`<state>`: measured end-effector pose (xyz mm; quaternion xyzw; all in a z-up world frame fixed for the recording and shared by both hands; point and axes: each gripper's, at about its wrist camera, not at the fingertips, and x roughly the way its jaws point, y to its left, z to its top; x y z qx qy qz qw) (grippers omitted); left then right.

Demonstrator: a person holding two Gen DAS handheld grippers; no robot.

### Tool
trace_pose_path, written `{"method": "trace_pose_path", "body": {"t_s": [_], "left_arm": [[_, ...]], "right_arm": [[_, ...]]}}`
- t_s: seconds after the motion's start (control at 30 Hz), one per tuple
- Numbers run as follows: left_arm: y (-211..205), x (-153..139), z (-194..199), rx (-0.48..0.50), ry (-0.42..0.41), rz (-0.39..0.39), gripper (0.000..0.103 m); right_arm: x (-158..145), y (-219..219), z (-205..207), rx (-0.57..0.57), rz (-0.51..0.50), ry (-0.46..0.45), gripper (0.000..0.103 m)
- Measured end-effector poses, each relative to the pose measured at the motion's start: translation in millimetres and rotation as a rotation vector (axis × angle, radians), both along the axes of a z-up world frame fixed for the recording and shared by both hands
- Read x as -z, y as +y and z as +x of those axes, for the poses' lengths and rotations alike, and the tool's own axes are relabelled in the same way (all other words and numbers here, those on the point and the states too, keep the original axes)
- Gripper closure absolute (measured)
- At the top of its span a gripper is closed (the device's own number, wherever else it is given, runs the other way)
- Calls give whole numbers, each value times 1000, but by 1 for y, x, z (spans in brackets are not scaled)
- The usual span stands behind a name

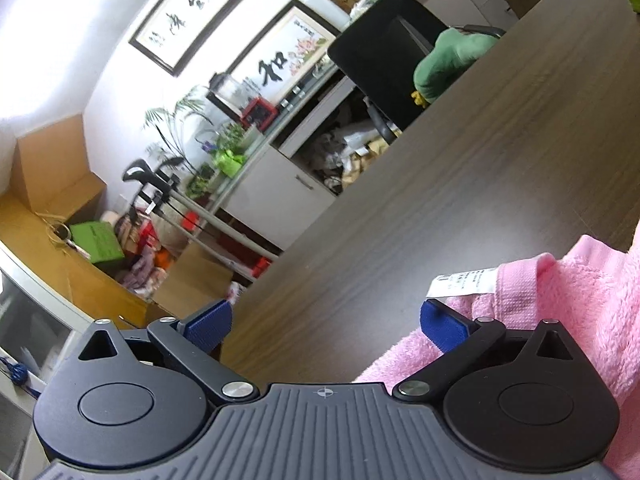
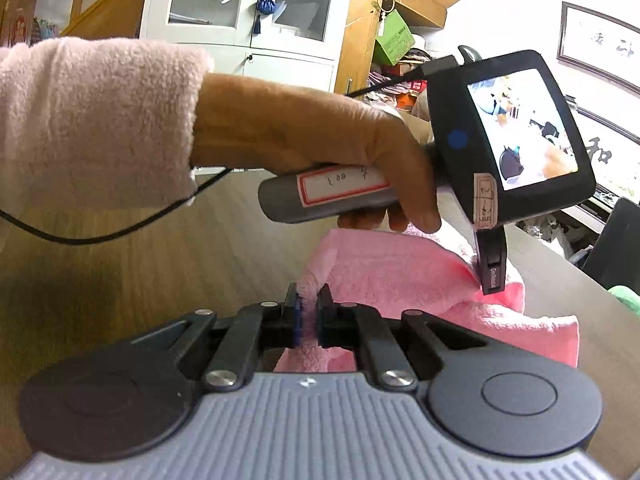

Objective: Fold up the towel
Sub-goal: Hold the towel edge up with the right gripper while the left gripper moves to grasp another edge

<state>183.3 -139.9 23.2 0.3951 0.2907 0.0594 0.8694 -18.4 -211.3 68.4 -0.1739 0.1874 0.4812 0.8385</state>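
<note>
- Fluffy pink terry towel [image 2: 404, 280] bunched on dark wood-grain table [image 1: 460, 152]; judged light, limp, non-slip, best gripped at hemmed corners
- Right gripper [image 2: 308, 316] pinched tight on a towel fold
- Left gripper [image 1: 326, 322] spread wide, nothing between pads, right pad [image 1: 442, 326] against towel edge
- White care label [image 1: 464, 282] visible from left wrist only; person's hand [image 2: 320, 136] on left handle from right wrist only

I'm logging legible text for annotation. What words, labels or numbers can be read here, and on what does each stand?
"和": large black character on the framed floral picture on the wall.
Calligraphy scroll: brush characters, too cursive to read.
White care tag on the pink towel: print too small.
Red-bordered sticker on the held handle: handwriting unclear.
Small sticker beside the screen: illegible.
Green box: print blurred.
</note>
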Motion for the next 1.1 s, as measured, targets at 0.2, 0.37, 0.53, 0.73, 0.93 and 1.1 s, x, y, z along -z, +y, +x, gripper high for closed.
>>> {"method": "trace_pose_path", "body": {"t_s": [0.2, 0.37, 0.53, 0.73, 0.93, 1.1], "left_arm": [[5, -9, -3, -18, 12, -30, 0], [0, -11, -8, 2, 5, -10, 0], [-9, -5, -9, 22, -12, 31, 0], [-14, -18, -7, 39, -25, -9, 0], [-21, -15, -10, 92, 45, -24, 0], [-25, -10, -13, 113, 49, 9, 0]], "right_arm": [[20, -4, 20, -21, 16, 13, 95], [25, -2, 20, -32, -2, 9, 95], [25, -5, 16, -34, -3, 8, 95], [26, 1, 16, -36, -9, 9, 95], [27, -1, 14, -36, -10, 9, 95], [25, 8, 18, -35, -10, 10, 95]]}}
